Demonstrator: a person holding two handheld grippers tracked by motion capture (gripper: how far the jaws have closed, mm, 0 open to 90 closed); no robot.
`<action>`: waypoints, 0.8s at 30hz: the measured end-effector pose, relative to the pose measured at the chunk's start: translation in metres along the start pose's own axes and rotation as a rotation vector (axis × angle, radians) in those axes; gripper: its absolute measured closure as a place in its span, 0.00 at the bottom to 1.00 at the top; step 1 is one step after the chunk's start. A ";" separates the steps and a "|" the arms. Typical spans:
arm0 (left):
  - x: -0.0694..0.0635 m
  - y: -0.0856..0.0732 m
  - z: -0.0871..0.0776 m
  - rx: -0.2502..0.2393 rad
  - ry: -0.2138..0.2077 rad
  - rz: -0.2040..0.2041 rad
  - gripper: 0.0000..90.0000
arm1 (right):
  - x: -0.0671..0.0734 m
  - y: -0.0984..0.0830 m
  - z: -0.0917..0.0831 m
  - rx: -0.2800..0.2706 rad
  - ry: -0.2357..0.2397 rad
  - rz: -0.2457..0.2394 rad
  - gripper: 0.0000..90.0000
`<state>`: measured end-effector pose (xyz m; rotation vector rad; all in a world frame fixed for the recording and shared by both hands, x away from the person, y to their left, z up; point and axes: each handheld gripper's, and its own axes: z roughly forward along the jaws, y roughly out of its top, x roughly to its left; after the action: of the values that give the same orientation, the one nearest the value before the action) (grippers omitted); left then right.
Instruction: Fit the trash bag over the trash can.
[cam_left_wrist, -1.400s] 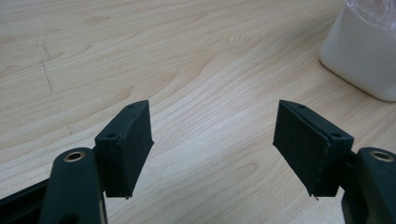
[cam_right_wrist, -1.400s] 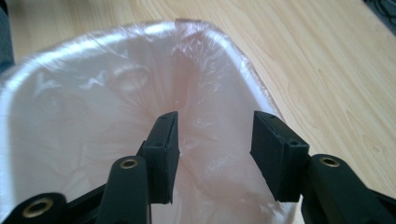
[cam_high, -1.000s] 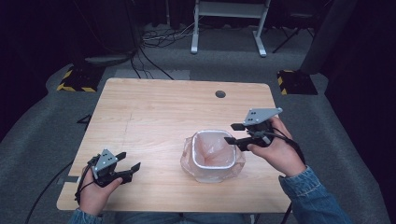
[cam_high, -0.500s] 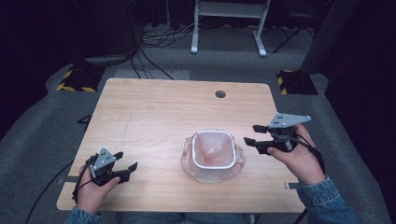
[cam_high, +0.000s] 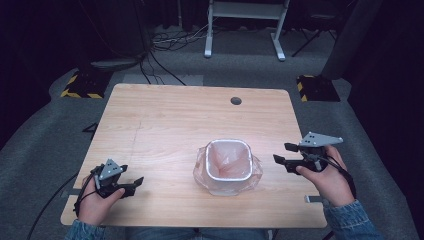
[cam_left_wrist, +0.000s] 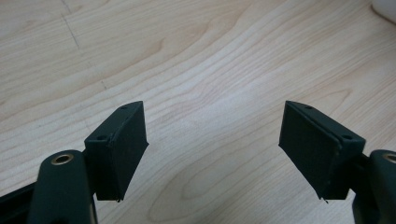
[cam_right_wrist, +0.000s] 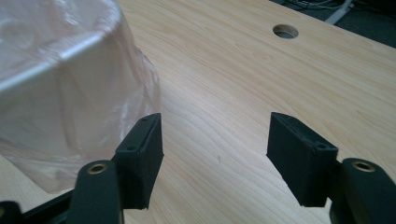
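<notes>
1. At the near centre of the table (cam_high: 165, 115) stands a small white bin (cam_high: 228, 160), upright, lined with a thin clear plastic bag (cam_high: 252, 172) that is folded over its rim and bunches around its sides.
2. Handling, as judged: the bin looks light and rigid; the bag is soft, slippery and easily torn. The best hold is the bag's loose edge at the rim, or the rim itself.
3. The right gripper (cam_high: 286, 154) sits just right of the bin, jaws wide apart, holding nothing; in its own view the bag lies close beside one jaw, contact uncertain.
4. The left gripper (cam_high: 134, 183) rests near the front-left corner, well apart from the bin, jaws spread, empty.
</notes>
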<state>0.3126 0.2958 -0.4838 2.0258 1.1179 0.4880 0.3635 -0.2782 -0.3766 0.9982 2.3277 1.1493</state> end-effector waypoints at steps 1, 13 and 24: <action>0.001 0.000 0.000 0.008 -0.002 0.003 0.25 | -0.002 -0.003 0.001 0.002 -0.007 0.009 0.39; 0.013 -0.007 0.000 0.053 0.019 -0.014 0.24 | -0.016 -0.046 0.022 0.053 -0.049 0.070 0.37; 0.022 -0.013 0.001 0.073 0.052 -0.033 0.23 | -0.019 -0.080 0.034 0.060 -0.079 0.127 0.36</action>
<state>0.3180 0.3182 -0.4952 2.0640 1.2147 0.4916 0.3616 -0.3074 -0.4607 1.2063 2.2770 1.0712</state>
